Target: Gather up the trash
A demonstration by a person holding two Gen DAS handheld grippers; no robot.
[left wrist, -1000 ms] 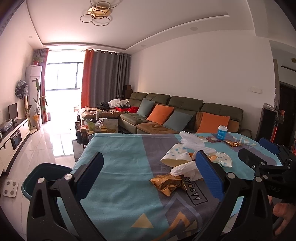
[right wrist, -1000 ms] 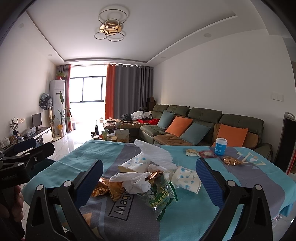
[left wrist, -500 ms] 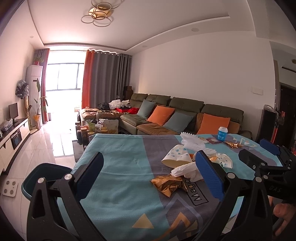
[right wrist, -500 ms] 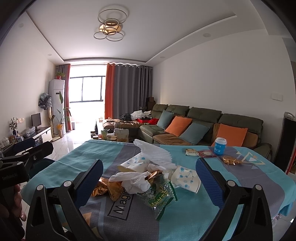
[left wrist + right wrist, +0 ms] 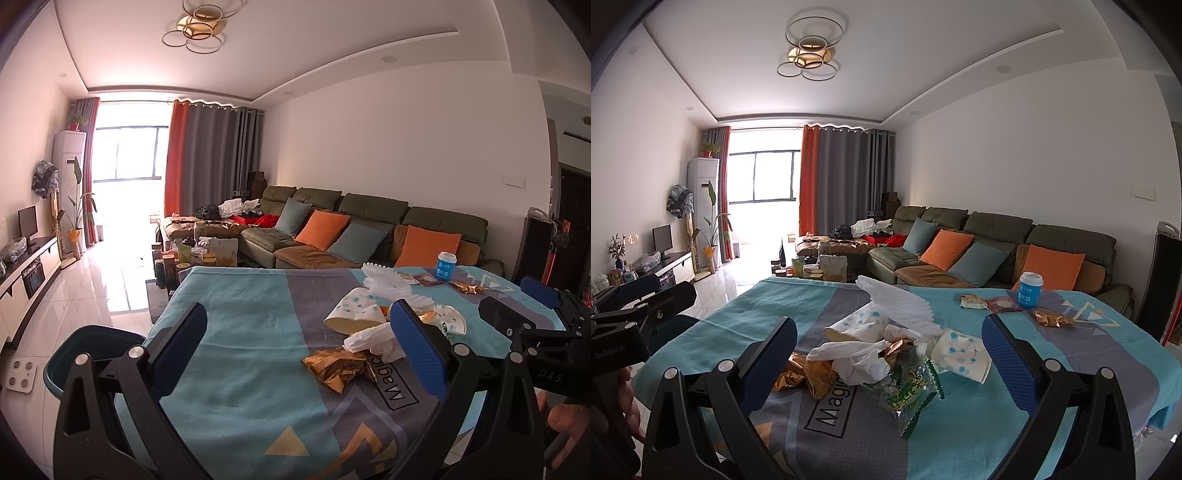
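Both the left gripper (image 5: 299, 354) and right gripper (image 5: 890, 360) hover wide apart, empty, above the table's (image 5: 1015, 413) near edge, facing crumpled wrappers (image 5: 809, 374).

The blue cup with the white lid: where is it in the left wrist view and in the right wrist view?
Left wrist view: the blue cup stands upright at the table's far right, behind the trash pile, right of centre.
Right wrist view: the blue cup stands upright at the table's far edge, right of centre, past the pile.
Shared landmark: the orange cushion on the sofa right behind it.
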